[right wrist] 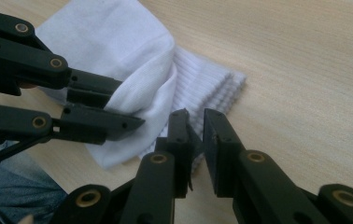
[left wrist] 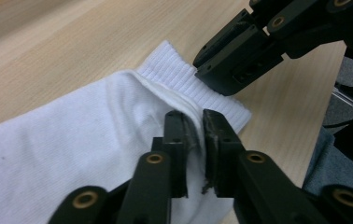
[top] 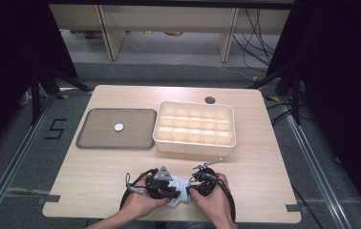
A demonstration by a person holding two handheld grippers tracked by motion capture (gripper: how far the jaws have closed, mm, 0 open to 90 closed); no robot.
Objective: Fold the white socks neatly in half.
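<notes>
A white sock (left wrist: 72,140) is lying at the table's (top: 97,162) near edge, ribbed cuff pointing right. The left gripper (left wrist: 194,130) is pinching its fold; the right gripper (right wrist: 194,135) is nipping the cuff edge. Hands are hiding its toe end.

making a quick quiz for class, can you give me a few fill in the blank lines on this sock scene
1. Both grippers work on a sock whose colour is ____.
2. The left gripper is shut on the sock's ____ layer of fabric.
3. On the grey tray lies a small white ____.
4. The cream bin stands to the ____ of the tray.

Missing words: white; smooth; disc; right
</notes>
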